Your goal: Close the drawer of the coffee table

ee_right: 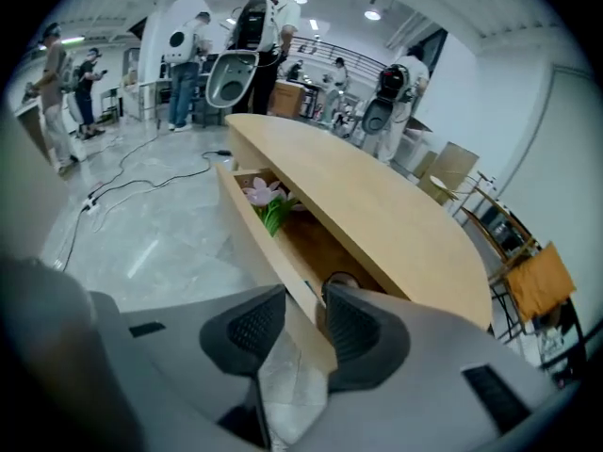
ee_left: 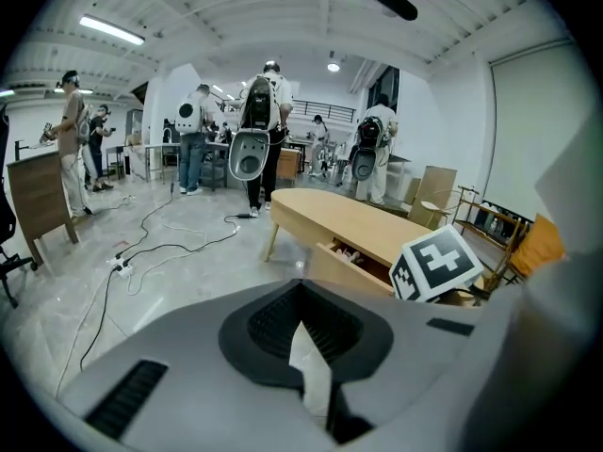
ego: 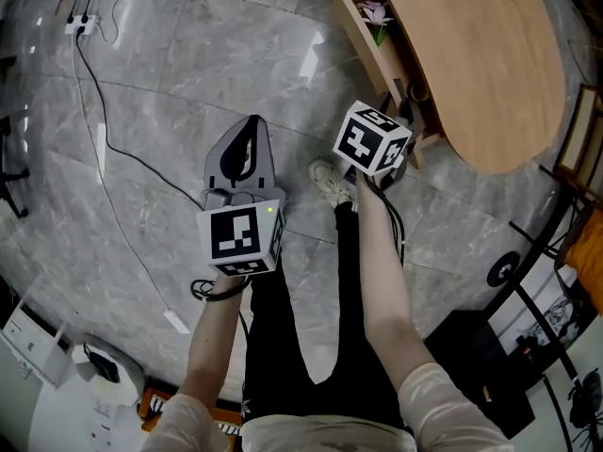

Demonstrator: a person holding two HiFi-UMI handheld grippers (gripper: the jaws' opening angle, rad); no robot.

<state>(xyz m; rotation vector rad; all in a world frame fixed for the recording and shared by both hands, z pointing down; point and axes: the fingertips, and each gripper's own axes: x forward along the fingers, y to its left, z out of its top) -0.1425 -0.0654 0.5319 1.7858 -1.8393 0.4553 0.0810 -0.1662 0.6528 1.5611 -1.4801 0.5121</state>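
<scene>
Grey stone floor (ego: 188, 83) by the coffee table (ego: 490, 55): fingers (ee_right: 358, 332) of the right gripper (ee_right: 303, 320) stood apart astride the front of the open drawer (ee_right: 268, 252), clamping nothing, so a push could slip or skew it; the left gripper (ee_left: 303, 320) was closed.

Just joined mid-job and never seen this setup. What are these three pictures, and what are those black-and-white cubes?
No robot here: a person holds a two-jawed claw in each hand, and the cubes are part of those claws. The head view looks down from the person's head; the other two views look along each claw. The left claw is shut and empty. The right claw is open, with the front board of the open drawer between its jaws. The drawer belongs to the wooden coffee table, and a pink flower lies inside.
</scene>
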